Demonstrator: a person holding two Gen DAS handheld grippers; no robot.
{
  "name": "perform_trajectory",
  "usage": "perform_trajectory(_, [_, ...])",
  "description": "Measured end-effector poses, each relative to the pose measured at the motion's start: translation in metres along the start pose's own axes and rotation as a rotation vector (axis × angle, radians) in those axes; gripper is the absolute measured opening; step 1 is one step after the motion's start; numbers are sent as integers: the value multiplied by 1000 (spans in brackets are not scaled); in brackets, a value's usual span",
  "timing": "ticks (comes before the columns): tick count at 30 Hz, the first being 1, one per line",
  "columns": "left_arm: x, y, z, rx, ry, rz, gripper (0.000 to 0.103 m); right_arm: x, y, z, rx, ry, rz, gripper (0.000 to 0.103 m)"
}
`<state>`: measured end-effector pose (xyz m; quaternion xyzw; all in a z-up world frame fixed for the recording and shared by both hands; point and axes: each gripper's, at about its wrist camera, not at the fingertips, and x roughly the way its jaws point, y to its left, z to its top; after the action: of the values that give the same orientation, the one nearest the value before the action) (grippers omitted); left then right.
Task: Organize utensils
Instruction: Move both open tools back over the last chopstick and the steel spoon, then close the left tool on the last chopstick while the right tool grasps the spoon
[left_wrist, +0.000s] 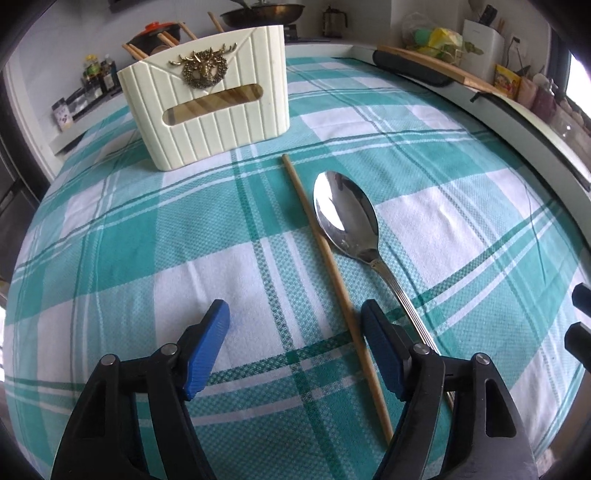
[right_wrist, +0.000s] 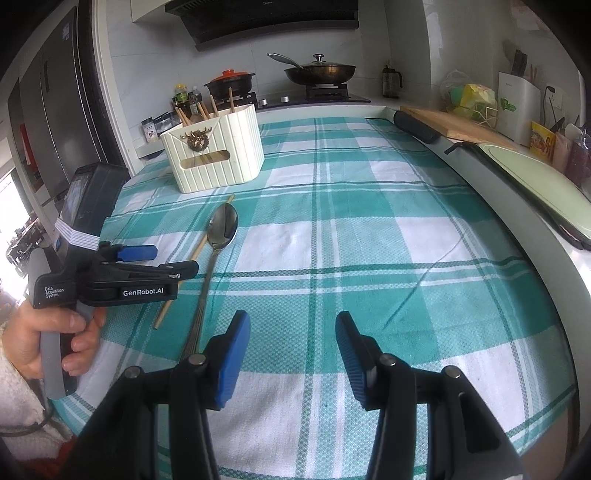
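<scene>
A cream ribbed utensil holder (left_wrist: 207, 107) (right_wrist: 218, 155) with a brass deer badge stands at the far left of the checked tablecloth, with several wooden chopsticks (right_wrist: 203, 109) sticking out of it. In front of it a single wooden chopstick (left_wrist: 325, 258) (right_wrist: 201, 247) and a metal spoon (left_wrist: 345, 218) (right_wrist: 221, 225) lie side by side. My left gripper (left_wrist: 295, 314) (right_wrist: 171, 260) is open just above the cloth; the chopstick runs between its jaws close to the right finger, and the spoon handle passes under that finger. My right gripper (right_wrist: 292, 319) (left_wrist: 580, 314) is open over bare cloth, holding nothing.
The green and white tablecloth (right_wrist: 369, 240) covers the table. A raised counter edge (right_wrist: 498, 192) curves along the right, carrying a wooden cutting board (right_wrist: 454, 127) and a pale green tray (right_wrist: 546, 184). Behind are a stove with a pan (right_wrist: 319, 72) and a clay pot (right_wrist: 229, 83). A hand (right_wrist: 33, 336) grips the left tool.
</scene>
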<state>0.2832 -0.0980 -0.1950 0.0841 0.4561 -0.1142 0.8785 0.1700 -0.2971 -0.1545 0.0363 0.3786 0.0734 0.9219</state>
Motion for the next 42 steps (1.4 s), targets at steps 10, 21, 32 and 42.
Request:
perform_trajectory(10, [-9, 12, -7, -32, -26, 39, 4, 2, -5, -1, 25, 9, 5, 49])
perform_trajectory(21, [-38, 71, -56, -163, -8, 102, 4, 3, -8, -5, 24, 23, -2, 49])
perform_trajectory(32, [-67, 122, -90, -289, 10, 58, 56, 16, 10, 2, -15, 55, -10, 49])
perform_trajectory(42, [-59, 137, -38, -115, 18, 1, 69, 37, 39, 35, -38, 86, 49, 63])
